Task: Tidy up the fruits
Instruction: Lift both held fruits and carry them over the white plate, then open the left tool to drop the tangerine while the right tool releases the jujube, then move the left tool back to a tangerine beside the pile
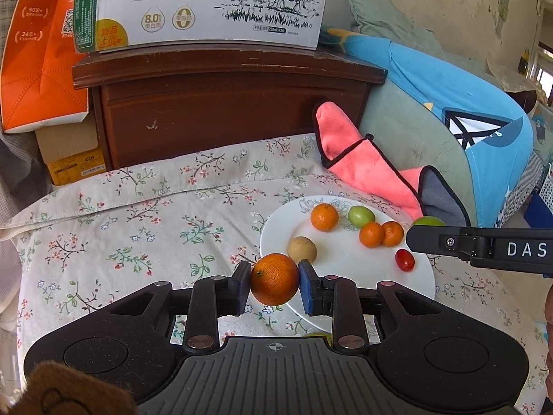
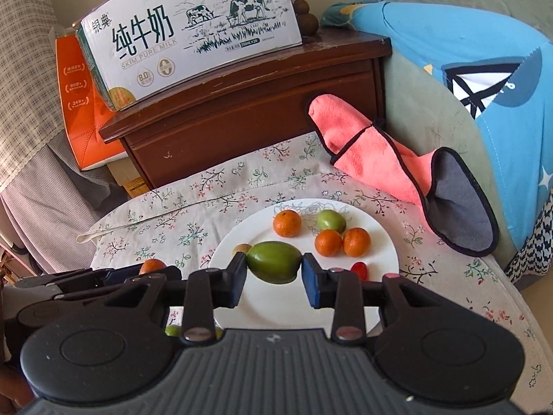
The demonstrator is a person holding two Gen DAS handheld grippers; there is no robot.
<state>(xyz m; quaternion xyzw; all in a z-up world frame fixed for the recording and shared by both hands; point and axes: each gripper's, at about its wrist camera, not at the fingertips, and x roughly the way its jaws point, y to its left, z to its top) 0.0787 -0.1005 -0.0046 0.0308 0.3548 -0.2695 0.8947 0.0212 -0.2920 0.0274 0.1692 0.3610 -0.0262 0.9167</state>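
My left gripper [image 1: 274,283] is shut on a tangerine [image 1: 274,279] and holds it over the near left rim of the white plate [image 1: 356,273]. My right gripper [image 2: 274,268] is shut on a green fruit [image 2: 274,262] above the same plate [image 2: 276,307]. On the plate lie three tangerines [image 1: 324,217], a small green fruit [image 1: 361,215], a brownish fruit [image 1: 301,249] and a cherry tomato [image 1: 404,259]. The right gripper's arm [image 1: 477,247] shows at the right of the left wrist view, the green fruit [image 1: 428,221] behind it. The left gripper shows low left in the right wrist view, with its tangerine [image 2: 152,265].
The plate sits on a floral cloth [image 1: 138,228]. A pink cloth [image 1: 366,169] lies behind the plate against a blue and green cushion [image 1: 466,110]. A dark wooden cabinet [image 1: 224,103] with a milk carton box [image 1: 207,3] stands at the back. Another small green fruit [image 2: 171,330] lies under the right gripper.
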